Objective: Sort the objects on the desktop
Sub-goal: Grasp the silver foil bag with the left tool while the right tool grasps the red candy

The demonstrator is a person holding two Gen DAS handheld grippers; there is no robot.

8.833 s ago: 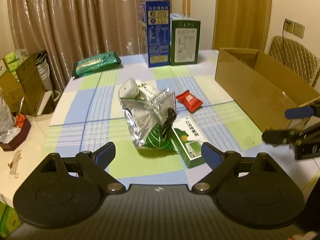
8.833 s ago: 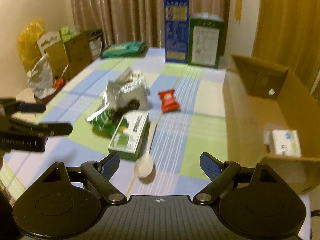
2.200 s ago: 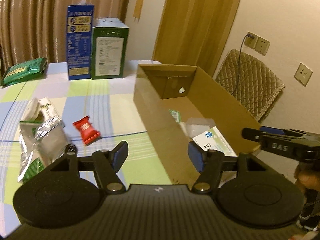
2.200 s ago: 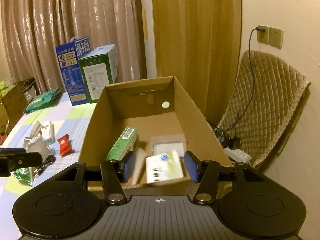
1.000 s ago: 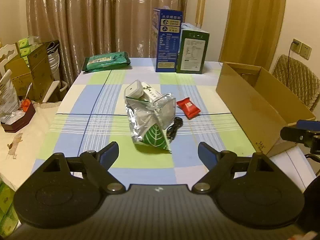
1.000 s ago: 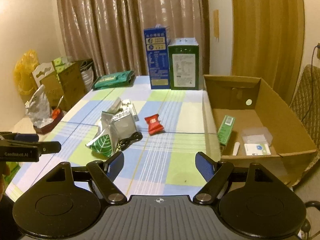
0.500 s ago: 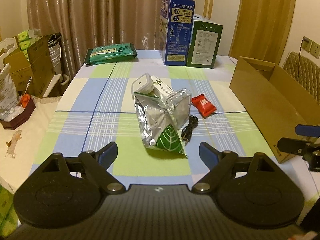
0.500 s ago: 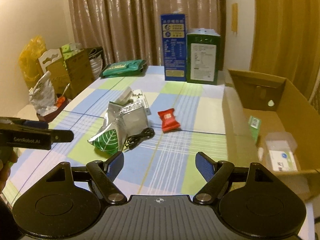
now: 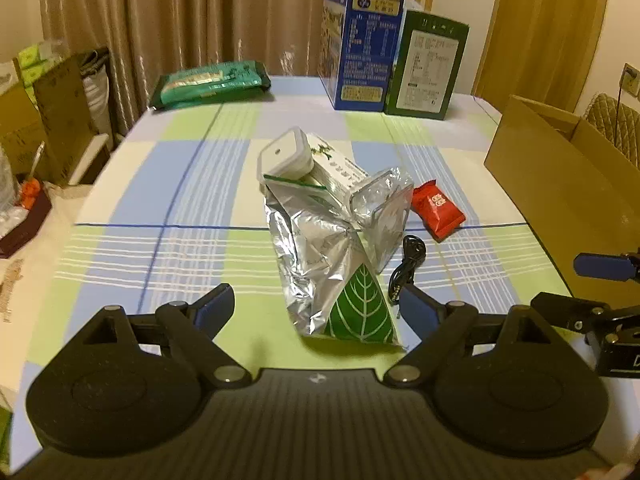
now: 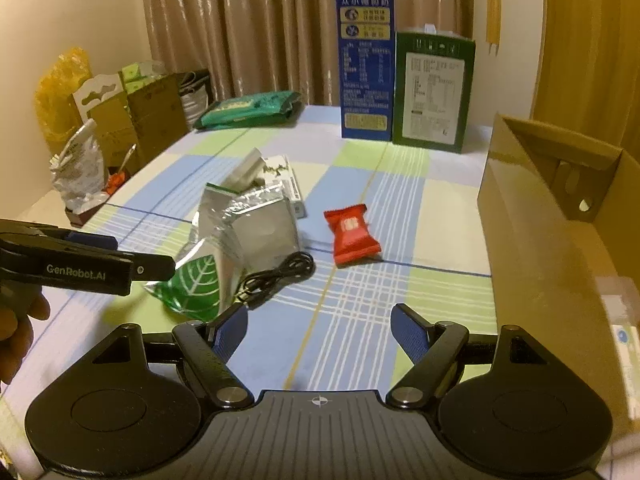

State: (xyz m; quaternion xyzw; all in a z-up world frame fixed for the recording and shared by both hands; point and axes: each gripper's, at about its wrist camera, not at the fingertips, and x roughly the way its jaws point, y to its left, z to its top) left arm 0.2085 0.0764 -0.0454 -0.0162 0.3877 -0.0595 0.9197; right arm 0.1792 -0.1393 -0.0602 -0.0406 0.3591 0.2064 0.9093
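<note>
Near table centre: between pickups, left gripper (image 9: 316, 307) and right gripper (image 10: 319, 327) spread, empty; next, close on foil bag (image 9: 325, 256), carry right to box (image 10: 560, 240).

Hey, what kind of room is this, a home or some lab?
Probably a home dining room: a table with a checked tablecloth, floor-length curtains behind it, and a quilted chair by a wall socket.

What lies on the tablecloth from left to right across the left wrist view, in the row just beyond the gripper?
Silver leaf-print pouch → black cable → red snack packet → cardboard box.
</note>
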